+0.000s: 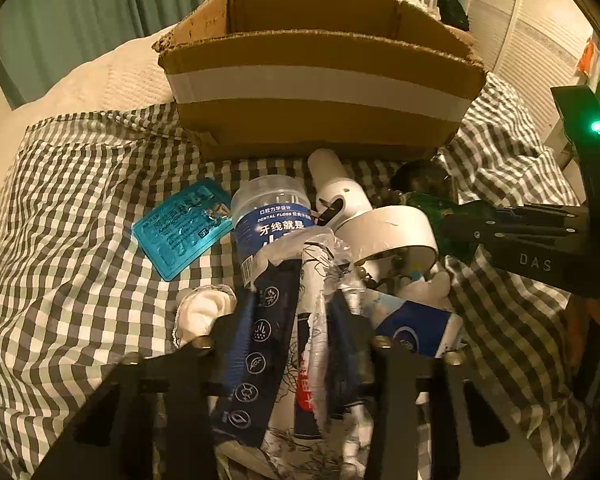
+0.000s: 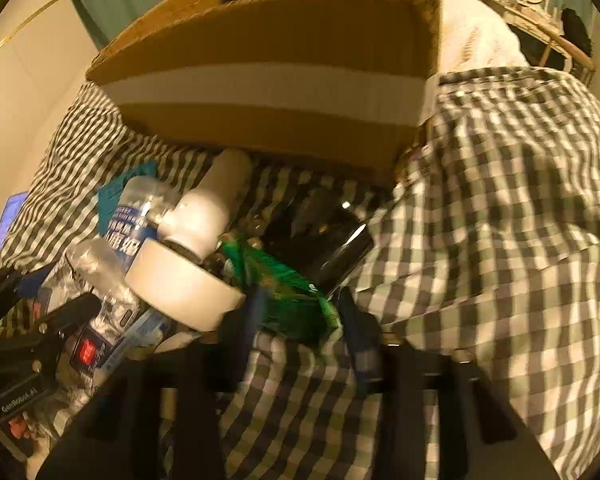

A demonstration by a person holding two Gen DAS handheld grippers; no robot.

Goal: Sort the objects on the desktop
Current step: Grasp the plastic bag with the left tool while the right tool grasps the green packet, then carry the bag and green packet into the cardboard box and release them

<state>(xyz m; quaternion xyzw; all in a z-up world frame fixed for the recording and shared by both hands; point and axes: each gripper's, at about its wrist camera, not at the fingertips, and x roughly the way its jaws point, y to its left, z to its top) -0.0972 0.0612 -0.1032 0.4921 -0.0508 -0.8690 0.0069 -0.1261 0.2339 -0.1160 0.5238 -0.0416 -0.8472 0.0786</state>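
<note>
My left gripper (image 1: 296,344) has its jaws pinching a crumpled plastic packet (image 1: 320,320) on the checked cloth (image 1: 80,280), in front of the cardboard box (image 1: 320,80). My right gripper (image 2: 300,320) seems pressed onto the green packet (image 2: 284,292). I'd lift both slowly, so neighbouring clutter stays put.

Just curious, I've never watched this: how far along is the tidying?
Barely begun: what shows of the cardboard box looks empty. In hand: the left tool pinches a crinkly packet, the right tool a green packet. Floss jar, tape roll and blue card remain.
</note>
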